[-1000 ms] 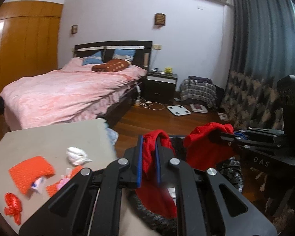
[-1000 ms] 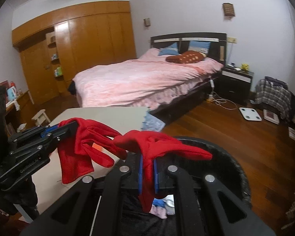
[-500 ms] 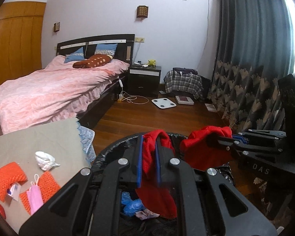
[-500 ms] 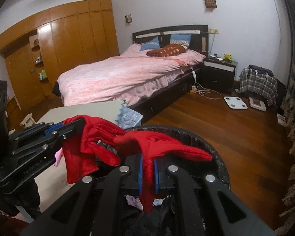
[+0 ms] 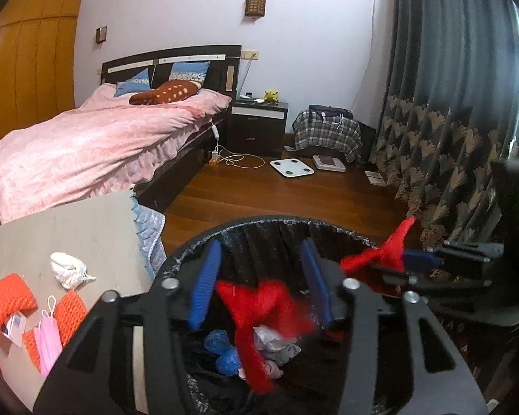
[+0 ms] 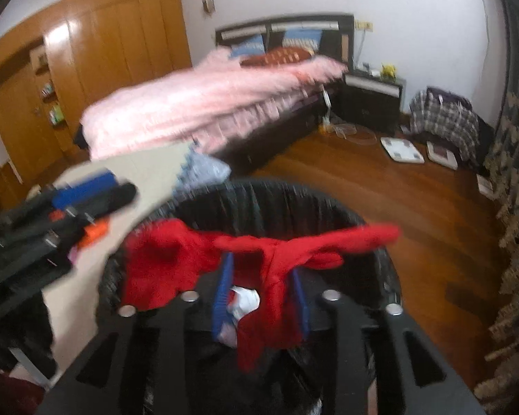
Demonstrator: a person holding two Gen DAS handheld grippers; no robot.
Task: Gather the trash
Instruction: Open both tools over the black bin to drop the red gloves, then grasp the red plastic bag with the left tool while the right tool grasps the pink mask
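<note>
Left wrist: both grippers' fingers opening over bin (image 5: 294, 228), left gripper (image 5: 259, 283) dropping red glove (image 5: 263, 314); table (image 5: 69, 235) scraps at 9 o'clock remain.

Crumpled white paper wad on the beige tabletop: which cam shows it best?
Left wrist view: the crumpled white paper wad lies sharp and unobstructed on the beige tabletop. Right wrist view is blurred and does not show it.
</note>
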